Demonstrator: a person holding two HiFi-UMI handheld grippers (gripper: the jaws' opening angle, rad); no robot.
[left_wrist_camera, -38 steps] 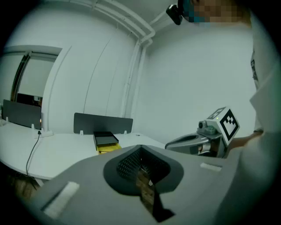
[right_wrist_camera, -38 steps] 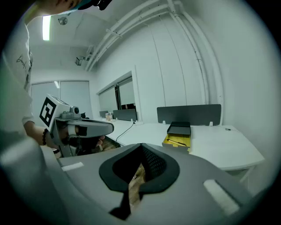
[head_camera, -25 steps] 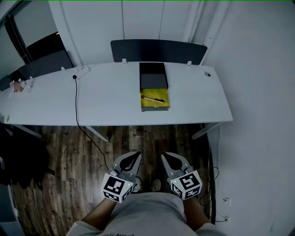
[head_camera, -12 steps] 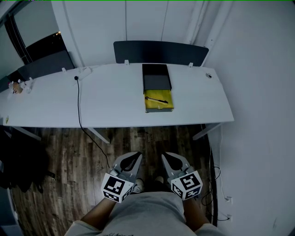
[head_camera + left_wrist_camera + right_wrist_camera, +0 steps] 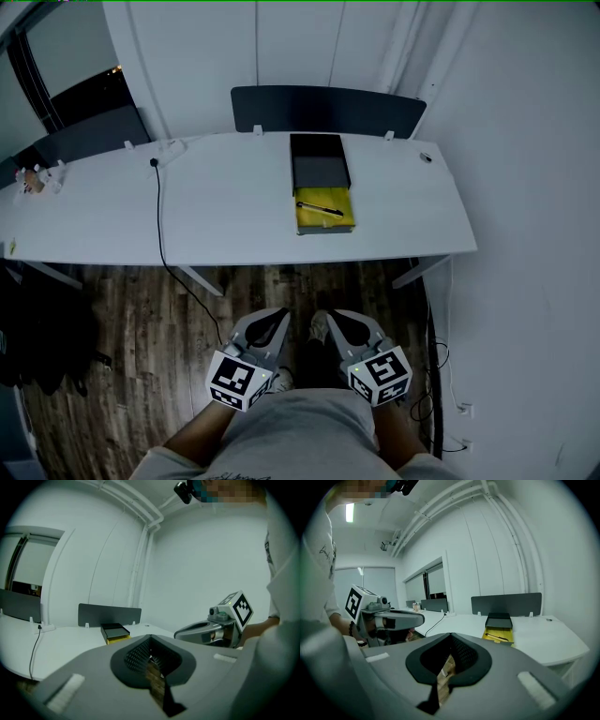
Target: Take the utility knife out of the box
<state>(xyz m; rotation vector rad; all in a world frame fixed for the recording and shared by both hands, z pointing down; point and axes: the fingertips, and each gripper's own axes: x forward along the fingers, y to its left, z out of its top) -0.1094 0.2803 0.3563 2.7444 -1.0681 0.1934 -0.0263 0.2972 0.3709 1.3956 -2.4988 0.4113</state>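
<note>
Left gripper [image 5: 274,317] and right gripper [image 5: 336,317] are hanging closed, empty; the knife [image 5: 319,208] in the box [image 5: 338,221] looks light, stiff, graspable mid-handle.

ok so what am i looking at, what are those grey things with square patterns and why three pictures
A person, not a robot, holds two grey hand-held grippers at waist height: the left gripper and right gripper. The patterned cubes are part of them. The head view looks down from the person's head; each gripper view rides on a gripper, looking along its jaws. Both are shut and empty. Ahead, a long white desk carries an open black box with a yellow inside, where the slim dark utility knife lies.
</note>
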